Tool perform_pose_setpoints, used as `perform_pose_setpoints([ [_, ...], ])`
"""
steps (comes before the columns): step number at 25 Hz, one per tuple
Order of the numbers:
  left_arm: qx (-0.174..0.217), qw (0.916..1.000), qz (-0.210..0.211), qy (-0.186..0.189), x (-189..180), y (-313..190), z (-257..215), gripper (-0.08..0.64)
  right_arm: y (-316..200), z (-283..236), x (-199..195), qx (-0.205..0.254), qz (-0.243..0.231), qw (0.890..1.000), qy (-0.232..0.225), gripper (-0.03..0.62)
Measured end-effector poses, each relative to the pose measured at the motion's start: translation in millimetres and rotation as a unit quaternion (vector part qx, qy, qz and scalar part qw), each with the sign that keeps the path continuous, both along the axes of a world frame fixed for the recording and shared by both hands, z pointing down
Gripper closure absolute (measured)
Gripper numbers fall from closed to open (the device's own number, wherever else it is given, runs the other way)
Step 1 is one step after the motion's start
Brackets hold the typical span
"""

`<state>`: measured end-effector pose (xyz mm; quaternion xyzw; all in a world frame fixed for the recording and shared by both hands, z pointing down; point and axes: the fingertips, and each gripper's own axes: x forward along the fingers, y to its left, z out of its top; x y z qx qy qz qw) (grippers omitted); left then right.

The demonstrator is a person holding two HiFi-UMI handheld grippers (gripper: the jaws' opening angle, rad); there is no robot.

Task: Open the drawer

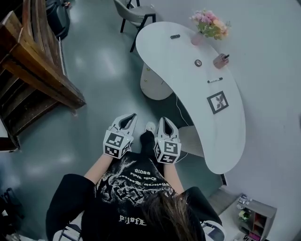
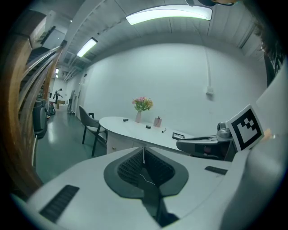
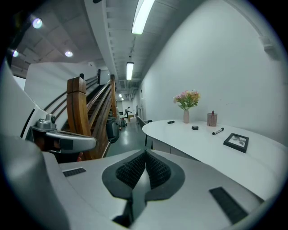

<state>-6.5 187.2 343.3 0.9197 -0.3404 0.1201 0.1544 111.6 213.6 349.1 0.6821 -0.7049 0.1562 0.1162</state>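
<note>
A white pedestal cabinet [image 1: 155, 82] with drawer fronts stands under the curved white desk [image 1: 188, 80], some way ahead of me. It also shows below the desk edge in the left gripper view as the cabinet [image 2: 118, 143] and in the right gripper view as the cabinet [image 3: 160, 145]. My left gripper [image 1: 133, 116] and right gripper [image 1: 164, 120] are held side by side over the floor, short of the desk, pointing toward it. Each is shut with nothing between its pads: the left gripper [image 2: 144, 152], the right gripper [image 3: 145, 153]. Both are well apart from the cabinet.
A wooden staircase [image 1: 33, 61] rises at the left. A chair [image 1: 136, 14] stands at the desk's far end. On the desk are a vase of flowers [image 1: 209, 26], a pen holder [image 1: 221, 60], a marker [image 1: 215, 80] and a picture frame [image 1: 217, 101]. A small shelf [image 1: 254, 219] sits at lower right.
</note>
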Motion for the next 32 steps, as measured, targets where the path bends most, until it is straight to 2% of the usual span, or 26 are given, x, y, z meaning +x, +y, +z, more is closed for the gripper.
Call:
perform_pose_setpoints([
  [6,-0.014,0.9995,-0.025,-0.015,23,-49,4,0.532,-60,-4,26,0.000,-0.034,0.999,-0.002,0.566],
  [15,-0.018,0.9987,-0.039,-0.026,99,-115,4,0.532,-139,1,90,-0.016,-0.079,0.997,-0.004,0.566],
  [20,-0.022,0.9975,-0.060,-0.029,127,-142,6,0.532,-174,3,115,-0.017,-0.105,0.994,-0.009,0.566],
  [26,-0.024,0.9940,-0.095,-0.050,142,-169,16,0.532,-199,12,128,-0.023,-0.139,0.990,-0.011,0.566],
  [32,-0.022,0.9928,-0.105,-0.052,143,-193,16,0.532,-213,20,124,-0.033,-0.156,0.987,-0.017,0.566],
])
